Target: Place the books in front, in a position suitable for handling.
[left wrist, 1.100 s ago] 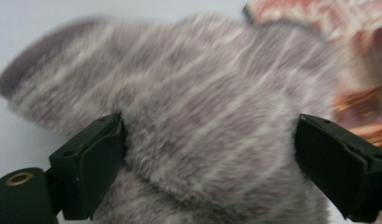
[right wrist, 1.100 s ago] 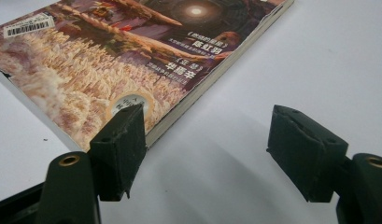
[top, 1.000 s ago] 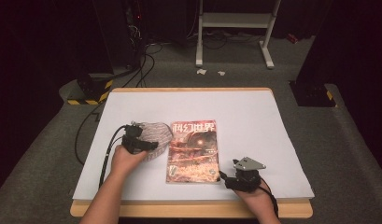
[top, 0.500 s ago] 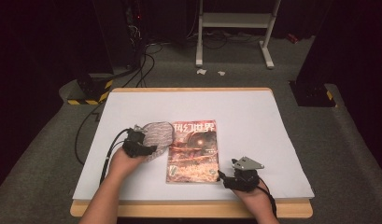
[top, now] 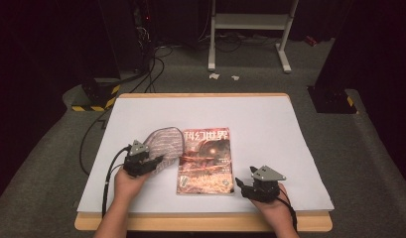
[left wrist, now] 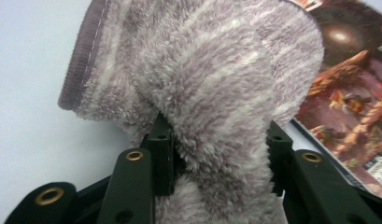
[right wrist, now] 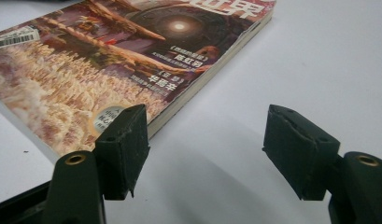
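Observation:
A fuzzy grey-lilac sock (top: 166,141) lies on the white table top (top: 250,114), with one end draped over the left edge of a magazine (top: 205,158). My left gripper (top: 155,160) has just been closing, and its jaws now pinch a thick fold of the sock (left wrist: 216,84). The left gripper (left wrist: 219,140) has pile bulging between its pads, with the magazine (left wrist: 352,93) to its right. My right gripper (top: 241,185) rests by the magazine's near right corner. The right gripper (right wrist: 205,135) stands open over bare table, its left jaw just beside the magazine (right wrist: 109,60).
Cables (top: 111,173) trail off the table's left side toward a black-and-yellow striped block (top: 94,96) on the floor. A white metal stand (top: 250,25) is behind the table and a black box (top: 334,99) sits at the back right.
The left gripper's jaws have closed onto the sock, and the hand has shifted a little toward the near edge, bunching the sock. The right gripper has stayed put.

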